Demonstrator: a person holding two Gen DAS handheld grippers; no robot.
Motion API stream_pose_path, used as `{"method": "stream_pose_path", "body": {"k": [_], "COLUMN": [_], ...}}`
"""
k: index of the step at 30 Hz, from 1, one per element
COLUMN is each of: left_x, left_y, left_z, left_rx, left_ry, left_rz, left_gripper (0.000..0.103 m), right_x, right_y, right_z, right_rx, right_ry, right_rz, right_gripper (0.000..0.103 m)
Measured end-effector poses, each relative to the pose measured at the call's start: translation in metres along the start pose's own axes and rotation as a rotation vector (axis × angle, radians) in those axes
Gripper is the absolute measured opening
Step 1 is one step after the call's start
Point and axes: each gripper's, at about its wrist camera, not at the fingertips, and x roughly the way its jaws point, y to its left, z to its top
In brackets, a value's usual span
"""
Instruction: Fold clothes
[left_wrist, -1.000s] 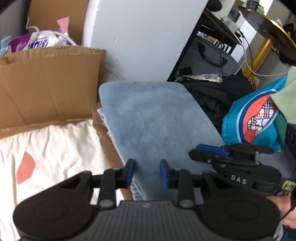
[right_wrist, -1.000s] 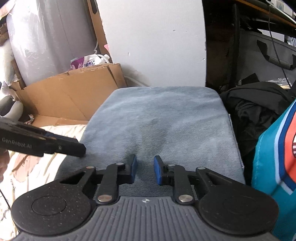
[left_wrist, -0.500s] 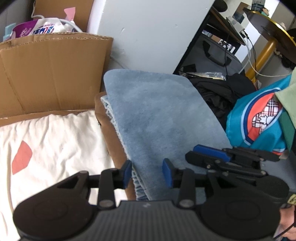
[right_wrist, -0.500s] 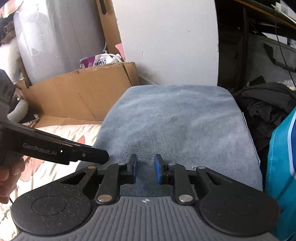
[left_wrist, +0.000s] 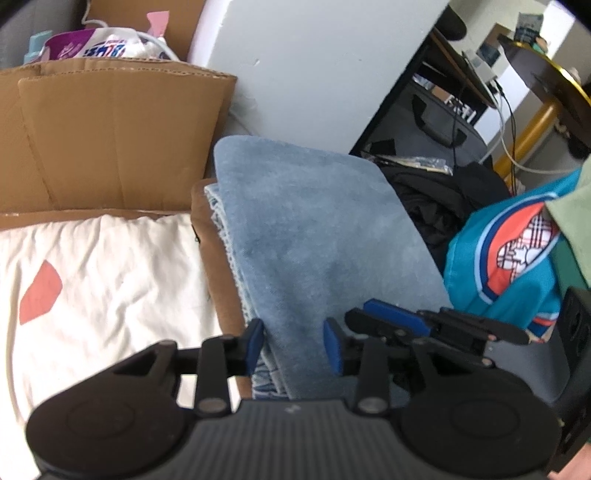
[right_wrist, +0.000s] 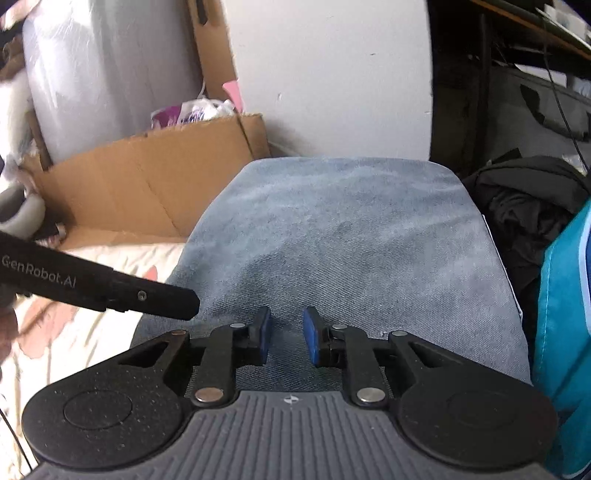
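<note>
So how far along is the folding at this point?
Done: the blue denim garment lies folded into a flat rectangle. In hand: nothing is gripped; the left gripper straddles its near left edge, open, and the right gripper is opening above its near end. Left: the teal garment and black clothes are unfolded.

The folded garment (left_wrist: 314, 236) is a faded light blue denim. Beside it lies a cream cloth (left_wrist: 110, 280) with a coral patch. The cardboard (left_wrist: 110, 136) is plain brown. A teal garment (left_wrist: 517, 266) carries an orange, white and blue emblem with a checked figure.
</note>
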Motion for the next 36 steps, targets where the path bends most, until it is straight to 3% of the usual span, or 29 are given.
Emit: {"method": "stream_pose_path", "body": {"k": [8, 17, 19, 22, 24, 29, 36], "left_x": [-0.002, -0.007, -0.009, -0.009, -0.01, -0.01, -0.017], "left_y": [-0.002, -0.002, -0.001, 0.0, 0.0, 0.002, 0.002], "left_z": [-0.004, -0.02, -0.023, -0.03, -0.035, -0.043, -0.041], "left_rx": [-0.012, -0.032, -0.043, -0.05, -0.049, -0.057, -0.038], "left_ry": [0.002, 0.019, 0.029, 0.052, 0.06, 0.078, 0.086], "left_rz": [-0.012, -0.027, -0.035, -0.055, -0.066, -0.099, -0.103], "left_gripper": [0.043, 0.045, 0.045, 0.044, 0.043, 0.023, 0.018], "right_x": [-0.037, -0.079, -0.084, -0.091, -0.091, -0.085, -0.089], "right_y": [-0.009, -0.051, -0.058, -0.068, -0.074, -0.085, -0.094], "right_z": [-0.012, -0.038, -0.042, -0.049, -0.054, -0.064, -0.076], "right_rx": [0.02, 0.148, 0.164, 0.194, 0.218, 0.286, 0.403], "right_ry": [-0.048, -0.111, -0.122, -0.134, -0.127, -0.11, -0.107], "right_rz": [-0.046, -0.2, -0.232, -0.267, -0.282, -0.29, -0.265], "right_gripper": [0.029, 0.034, 0.042, 0.042, 0.042, 0.045, 0.048]}}
